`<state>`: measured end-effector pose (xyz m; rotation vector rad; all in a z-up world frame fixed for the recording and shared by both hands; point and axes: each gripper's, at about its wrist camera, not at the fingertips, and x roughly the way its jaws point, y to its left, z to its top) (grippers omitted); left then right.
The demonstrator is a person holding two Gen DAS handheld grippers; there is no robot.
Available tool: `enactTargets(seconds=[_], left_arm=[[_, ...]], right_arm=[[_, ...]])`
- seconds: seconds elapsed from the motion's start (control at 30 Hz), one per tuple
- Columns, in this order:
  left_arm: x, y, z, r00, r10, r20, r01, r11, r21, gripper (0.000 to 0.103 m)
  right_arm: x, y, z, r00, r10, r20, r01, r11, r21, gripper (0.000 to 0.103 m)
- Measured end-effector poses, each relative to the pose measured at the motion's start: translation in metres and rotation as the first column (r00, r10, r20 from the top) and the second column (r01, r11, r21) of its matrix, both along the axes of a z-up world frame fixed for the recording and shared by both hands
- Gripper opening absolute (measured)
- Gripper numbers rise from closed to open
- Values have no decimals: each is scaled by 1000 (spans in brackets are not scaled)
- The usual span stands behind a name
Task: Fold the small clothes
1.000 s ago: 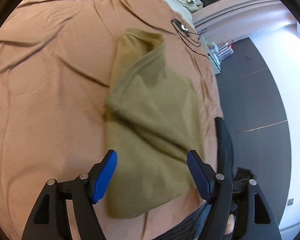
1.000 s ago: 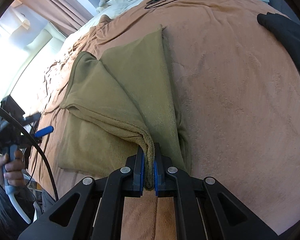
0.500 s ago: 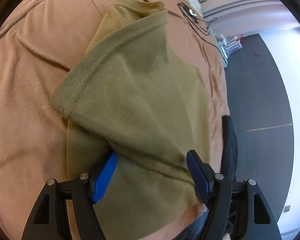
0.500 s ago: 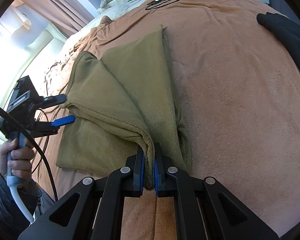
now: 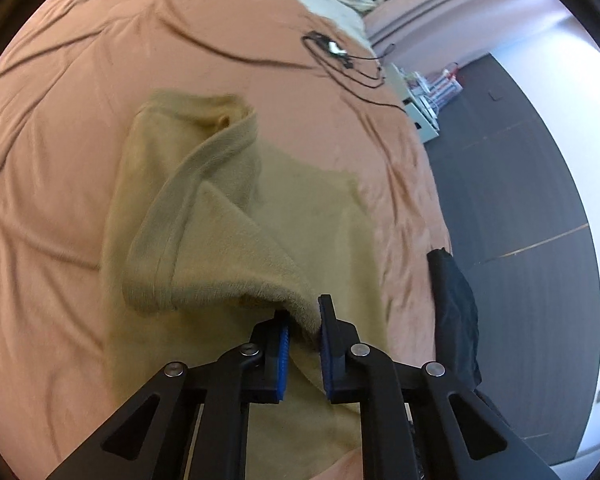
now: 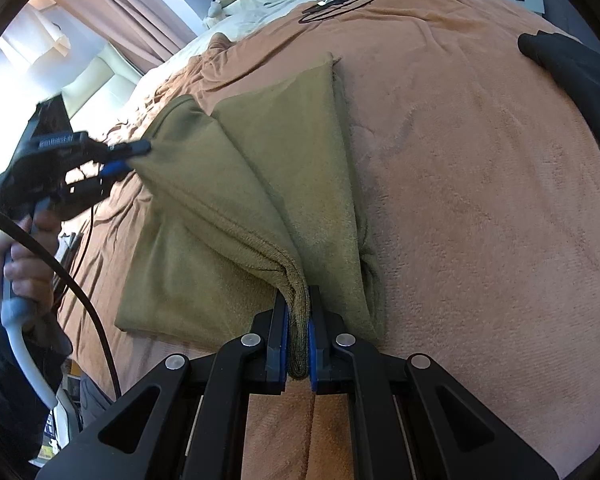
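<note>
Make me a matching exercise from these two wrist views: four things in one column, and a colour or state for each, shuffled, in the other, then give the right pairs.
Things:
1. olive garment
2. bed cover
3. dark cloth
4. black cable

Descriptions:
A. lies loosely coiled on the far part of the bed
B. orange-brown, spread under everything
C. pinched at an edge by both the left gripper and the right gripper
D. black, at the bed's edge, untouched

Pairs: 1-C, 2-B, 3-D, 4-A
</note>
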<state>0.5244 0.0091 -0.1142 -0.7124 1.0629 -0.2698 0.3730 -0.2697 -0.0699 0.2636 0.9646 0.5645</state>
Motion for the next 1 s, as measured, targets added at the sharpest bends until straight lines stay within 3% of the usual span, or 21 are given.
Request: enactTargets(seconds=[0.5, 1.0], left_arm=[[62, -43, 14, 993, -117, 27, 115, 991, 66, 12], [122, -102, -18, 971, -238, -25, 239, 961, 141, 12]], right_arm=[[5, -12, -3, 1000, 15, 5, -15, 999, 42, 4], [9, -20, -17, 1000, -5, -29, 8, 995, 103, 4]])
